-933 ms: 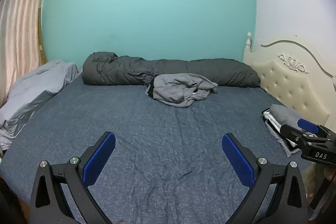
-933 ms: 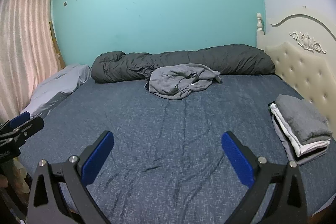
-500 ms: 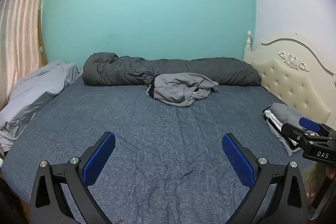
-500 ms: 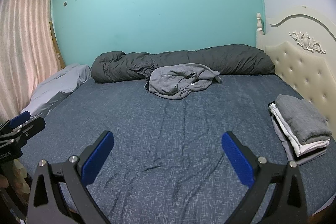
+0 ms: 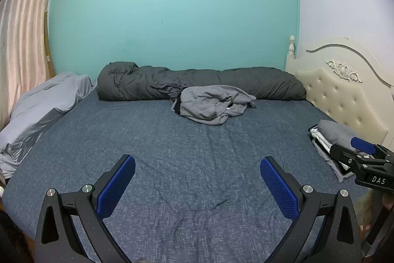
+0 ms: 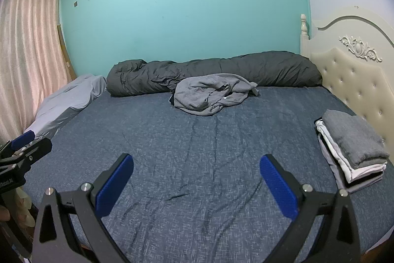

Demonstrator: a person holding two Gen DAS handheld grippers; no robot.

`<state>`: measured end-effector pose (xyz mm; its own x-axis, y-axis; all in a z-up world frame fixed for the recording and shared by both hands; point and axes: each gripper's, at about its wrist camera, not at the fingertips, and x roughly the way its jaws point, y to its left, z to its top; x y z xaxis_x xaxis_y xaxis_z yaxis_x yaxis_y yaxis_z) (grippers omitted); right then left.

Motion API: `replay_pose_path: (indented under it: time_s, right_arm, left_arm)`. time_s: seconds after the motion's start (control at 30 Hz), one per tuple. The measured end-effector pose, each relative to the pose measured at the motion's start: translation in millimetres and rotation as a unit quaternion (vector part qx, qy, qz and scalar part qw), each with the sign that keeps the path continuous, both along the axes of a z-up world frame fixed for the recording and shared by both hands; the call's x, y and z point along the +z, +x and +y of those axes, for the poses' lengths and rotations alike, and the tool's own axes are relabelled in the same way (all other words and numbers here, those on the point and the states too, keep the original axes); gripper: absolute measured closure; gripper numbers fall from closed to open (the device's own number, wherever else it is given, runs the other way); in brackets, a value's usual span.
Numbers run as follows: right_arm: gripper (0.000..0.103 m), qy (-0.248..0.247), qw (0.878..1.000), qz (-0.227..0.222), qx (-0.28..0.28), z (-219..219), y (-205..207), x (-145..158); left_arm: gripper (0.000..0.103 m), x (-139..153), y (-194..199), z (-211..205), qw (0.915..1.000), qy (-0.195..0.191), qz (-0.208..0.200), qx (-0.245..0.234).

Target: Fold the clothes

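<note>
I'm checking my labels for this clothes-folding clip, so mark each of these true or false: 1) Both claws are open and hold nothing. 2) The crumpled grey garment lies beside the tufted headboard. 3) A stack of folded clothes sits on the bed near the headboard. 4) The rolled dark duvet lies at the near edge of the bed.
1) True: the left claw and the right claw stand wide open and empty.
2) False: the crumpled grey garment lies mid-bed against the rolled dark grey duvet, apart from the cream tufted headboard.
3) True: the stack of folded clothes rests on the blue bedsheet beside the headboard.
4) False: the duvet lies along the far edge, against the turquoise wall.
</note>
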<state>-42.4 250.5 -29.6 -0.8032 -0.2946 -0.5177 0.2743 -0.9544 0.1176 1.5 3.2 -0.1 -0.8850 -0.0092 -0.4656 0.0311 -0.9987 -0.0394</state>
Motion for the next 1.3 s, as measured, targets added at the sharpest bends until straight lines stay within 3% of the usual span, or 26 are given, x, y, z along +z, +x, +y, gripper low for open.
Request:
replay_pose_path:
  time_s: [1.3]
  right_arm:
    - [0.0,0.009,1.0,-0.003,0.005,-2.2,-7.6,-1.2]
  left_arm:
    - [0.0,-4.3,-4.3,-2.4,0.9999,0.011,0.003,0.001]
